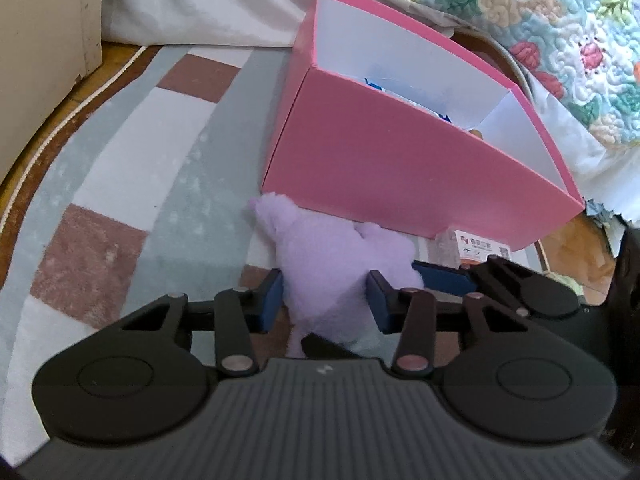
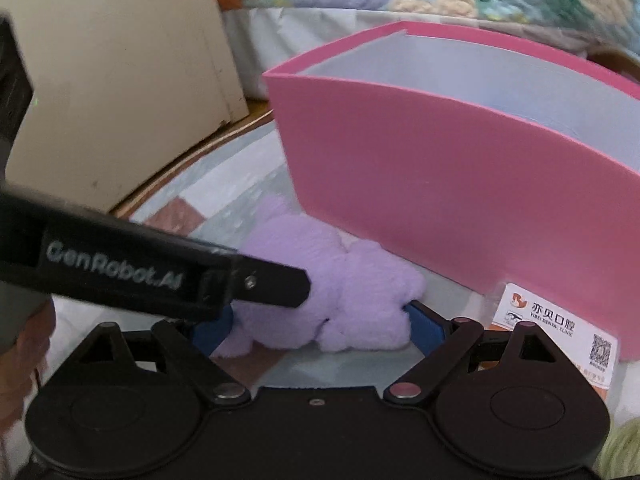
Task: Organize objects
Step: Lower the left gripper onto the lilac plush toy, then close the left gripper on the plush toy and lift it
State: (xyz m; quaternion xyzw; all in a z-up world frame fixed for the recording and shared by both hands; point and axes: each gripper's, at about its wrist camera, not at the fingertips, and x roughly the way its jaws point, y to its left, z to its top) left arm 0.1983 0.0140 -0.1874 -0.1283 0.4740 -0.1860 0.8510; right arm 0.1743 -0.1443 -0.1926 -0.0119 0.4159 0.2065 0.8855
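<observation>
A lilac plush toy (image 1: 324, 256) lies on the rug against the near wall of an open pink box (image 1: 400, 160). My left gripper (image 1: 326, 300) is shut on the toy, its blue pads pressing the toy's near part from both sides. In the right wrist view the same plush toy (image 2: 352, 280) sits between the wide-set jaws of my right gripper (image 2: 318, 330), which flank it without squeezing. The left gripper's black body (image 2: 120, 268) crosses from the left, one finger lying over the toy. The pink box (image 2: 420, 200) stands just behind.
A white card with a QR code (image 2: 560, 332) lies at the box's near right corner. Something blue and white (image 1: 400, 92) is inside the box. The checked rug (image 1: 120, 160) spreads to the left. A floral quilt (image 1: 540, 20) hangs behind, and a beige cabinet (image 2: 100, 80) stands left.
</observation>
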